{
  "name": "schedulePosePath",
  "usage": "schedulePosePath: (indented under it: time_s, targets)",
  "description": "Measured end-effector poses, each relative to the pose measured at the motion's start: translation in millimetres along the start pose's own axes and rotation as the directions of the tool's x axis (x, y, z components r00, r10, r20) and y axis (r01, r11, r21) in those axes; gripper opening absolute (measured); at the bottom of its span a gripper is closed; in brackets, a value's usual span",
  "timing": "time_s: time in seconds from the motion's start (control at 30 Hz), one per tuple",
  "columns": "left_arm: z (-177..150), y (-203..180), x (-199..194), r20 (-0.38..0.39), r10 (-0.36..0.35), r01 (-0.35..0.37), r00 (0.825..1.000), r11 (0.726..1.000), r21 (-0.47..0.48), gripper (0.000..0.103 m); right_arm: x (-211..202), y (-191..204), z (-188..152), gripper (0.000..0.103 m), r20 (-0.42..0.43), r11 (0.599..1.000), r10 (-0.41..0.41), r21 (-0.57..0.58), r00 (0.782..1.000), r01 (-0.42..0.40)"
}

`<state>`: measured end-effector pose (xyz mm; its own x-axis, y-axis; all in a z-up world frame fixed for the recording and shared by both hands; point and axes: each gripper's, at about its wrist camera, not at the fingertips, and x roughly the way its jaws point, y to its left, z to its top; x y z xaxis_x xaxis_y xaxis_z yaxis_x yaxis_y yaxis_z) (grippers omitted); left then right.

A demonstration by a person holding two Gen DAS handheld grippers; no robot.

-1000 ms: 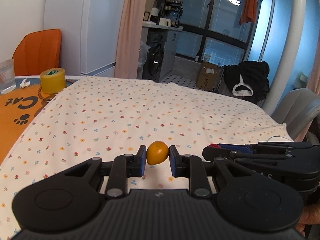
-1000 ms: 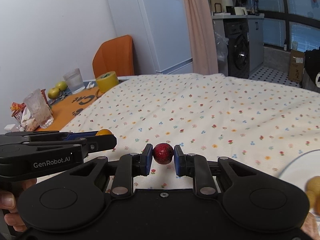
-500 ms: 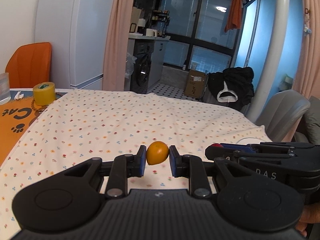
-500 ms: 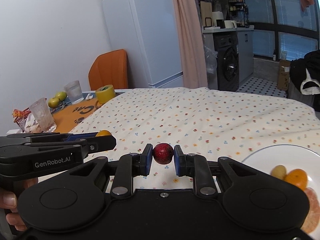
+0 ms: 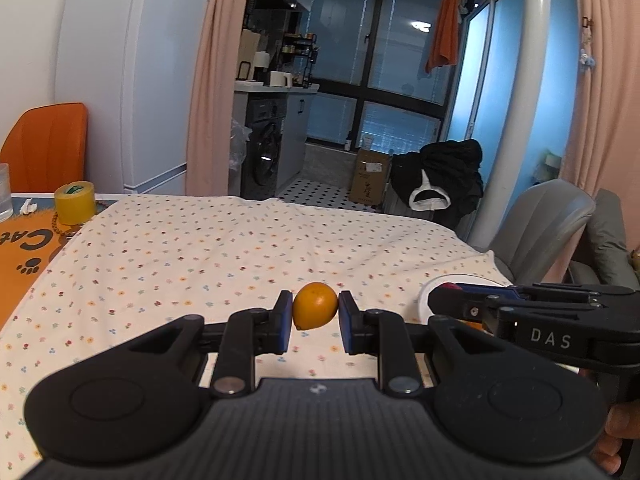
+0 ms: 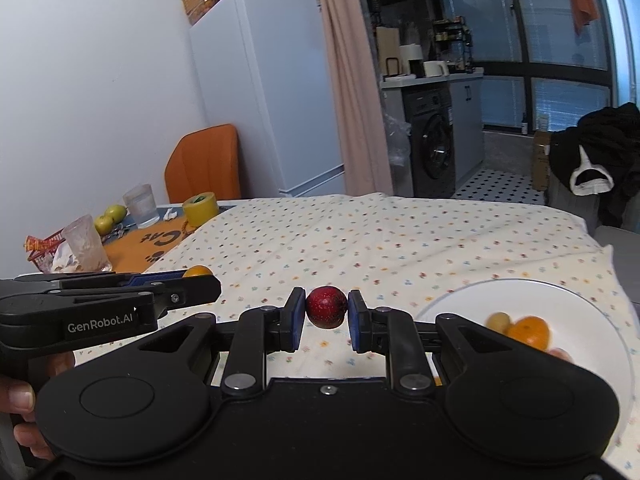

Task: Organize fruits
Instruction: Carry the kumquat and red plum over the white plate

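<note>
Currently both grippers carry fruit above the flowered tablecloth (image 6: pixel 400 240). Left gripper (image 5: pixel 315 316): jaws pinching a small orange fruit (image 5: pixel 315 306), blue pads on its two sides, long axis roughly crosswise between the pads. Right gripper (image 6: pixel 326 322): jaws pinching a dark red fruit (image 6: pixel 326 307) the same way.

Key relation: the white plate (image 6: pixel 500 292) lies low and to the right of the right gripper, near the table's right edge, with an orange fruit piece (image 6: pixel 528 332) and a small yellowish fruit (image 6: pixel 498 321) already on it, both blurred. In the left wrist view only a sliver of the plate's rim shows, beyond the right gripper's body.

Judgement: the right gripper is nearer the plate, so the red fruit likely goes first, rightward and down. The left must cross behind or wait; collision between the tools is the risk.
</note>
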<state>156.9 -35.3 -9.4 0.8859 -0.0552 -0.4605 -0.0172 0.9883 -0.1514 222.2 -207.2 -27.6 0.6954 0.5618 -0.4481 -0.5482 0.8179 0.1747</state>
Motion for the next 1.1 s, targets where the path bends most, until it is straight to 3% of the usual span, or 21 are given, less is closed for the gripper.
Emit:
schedulePosePath:
  time_s: [0.5,1.03,1.1]
  targets:
    - [-5.0,-43.5,-2.0,-0.005,-0.075,0.075,0.997,0.996,0.047,0.023,-44.2,-47.1,-16.4,0.021,0.041,0.992,-0.093,0.084,0.995,0.09]
    - [-3.9,-76.0,28.9,-0.042,-0.125,0.129,0.991,0.988,0.084,0.023,-50.2,-90.3,-31.8,0.021,0.031,0.976,-0.148,0.163,0.989,0.141]
    - [-4.0,-79.4,34.7,-0.049,-0.131,0.135,0.99,0.987,0.089,0.023,-48.3,-93.5,-33.3,0.027,0.032,0.977,-0.145,0.16,0.989,0.138]
